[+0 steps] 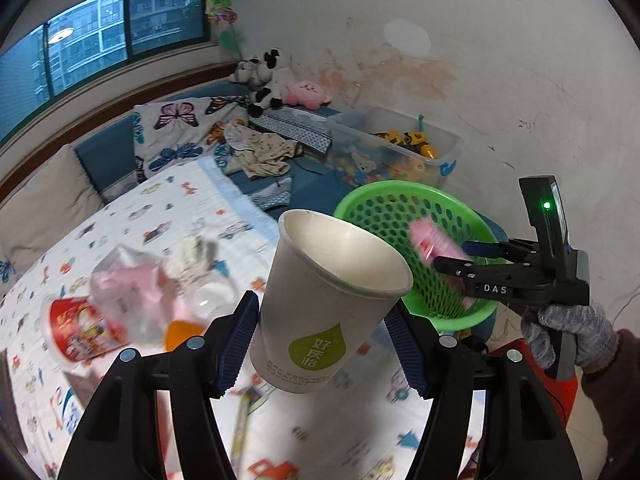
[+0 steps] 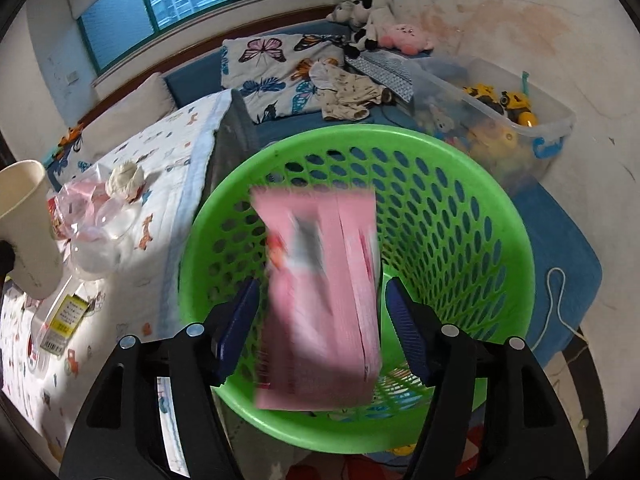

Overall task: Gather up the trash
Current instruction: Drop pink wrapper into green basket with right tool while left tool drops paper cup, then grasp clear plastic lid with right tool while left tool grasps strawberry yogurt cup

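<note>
Left wrist view: the left gripper (image 1: 320,334) clamps a white paper cup with a green logo (image 1: 326,304), carried above the patterned bedsheet (image 1: 192,208) toward the green perforated plastic basket (image 1: 404,200); it needs to go on over the rim before letting go.

Right wrist view: the right gripper (image 2: 322,322) stands with jaws parted; the blurred pink carton (image 2: 320,300) seems loose between them, apparently dropping into the basket (image 2: 496,240); more litter waits on the bed.

A printed bed sheet (image 1: 168,208) covered the bed. Around a crumpled clear plastic bag (image 1: 132,280) lay trash: a white tissue wad (image 1: 192,256) beyond it, a red cup (image 1: 76,332) just beside it.
</note>
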`<state>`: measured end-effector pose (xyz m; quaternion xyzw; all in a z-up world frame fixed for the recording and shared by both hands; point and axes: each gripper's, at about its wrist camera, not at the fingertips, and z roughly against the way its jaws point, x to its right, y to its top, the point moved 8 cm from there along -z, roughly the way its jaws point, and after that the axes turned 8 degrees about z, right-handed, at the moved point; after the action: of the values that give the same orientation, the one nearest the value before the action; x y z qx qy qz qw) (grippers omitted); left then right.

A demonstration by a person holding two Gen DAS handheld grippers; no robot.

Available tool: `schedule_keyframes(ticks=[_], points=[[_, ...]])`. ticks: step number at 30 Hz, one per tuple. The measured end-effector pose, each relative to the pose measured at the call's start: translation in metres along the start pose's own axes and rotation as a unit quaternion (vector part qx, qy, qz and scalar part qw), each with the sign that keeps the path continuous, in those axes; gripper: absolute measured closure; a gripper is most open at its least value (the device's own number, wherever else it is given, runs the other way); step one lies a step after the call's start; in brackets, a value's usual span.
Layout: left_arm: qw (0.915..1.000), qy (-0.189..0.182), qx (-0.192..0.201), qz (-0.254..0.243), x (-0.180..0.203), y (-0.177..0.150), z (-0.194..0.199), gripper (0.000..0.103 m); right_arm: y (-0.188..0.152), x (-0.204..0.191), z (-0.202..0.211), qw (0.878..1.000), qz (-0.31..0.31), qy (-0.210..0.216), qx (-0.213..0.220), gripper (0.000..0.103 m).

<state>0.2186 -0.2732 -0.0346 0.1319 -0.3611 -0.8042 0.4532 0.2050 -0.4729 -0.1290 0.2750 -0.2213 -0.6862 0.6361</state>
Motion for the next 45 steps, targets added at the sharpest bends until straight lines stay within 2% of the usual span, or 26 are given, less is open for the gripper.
schedule_keyframes(ticks=[14, 24, 27, 28, 29, 37, 45], points=[[0.998, -0.04, -0.043, -0.022, 0.068, 0.019, -0.069, 0.04, -0.01, 0.04, 0.048, 0.998, -0.038, -0.012, 0.042, 0.029], [0.9944, -0.052, -0.08, -0.046, 0.114, 0.011, -0.106, 0.039, -0.03, 0.048, 0.074, 0.997, -0.048, -0.018, 0.058, 0.028], [0.9935, -0.051, -0.089, -0.049, 0.117, 0.009, -0.115, 0.033, -0.035, 0.051, 0.077, 0.997, -0.053, -0.019, 0.058, 0.028], [0.9935, -0.05, -0.091, -0.048, 0.117, 0.009, -0.116, 0.027, -0.036, 0.051, 0.078, 0.997, -0.055, -0.019, 0.058, 0.028], [0.9935, -0.05, -0.091, -0.048, 0.118, 0.009, -0.116, 0.022, -0.037, 0.051, 0.078, 0.997, -0.057, -0.018, 0.057, 0.028], [0.9953, -0.053, -0.078, -0.024, 0.101, 0.003, -0.092, 0.022, -0.04, 0.037, 0.083, 0.997, -0.05, -0.007, 0.059, 0.028], [0.9992, 0.001, -0.035, 0.021, 0.044, -0.014, -0.034, 0.022, -0.035, -0.005, 0.086, 0.997, -0.025, 0.019, 0.066, 0.025]])
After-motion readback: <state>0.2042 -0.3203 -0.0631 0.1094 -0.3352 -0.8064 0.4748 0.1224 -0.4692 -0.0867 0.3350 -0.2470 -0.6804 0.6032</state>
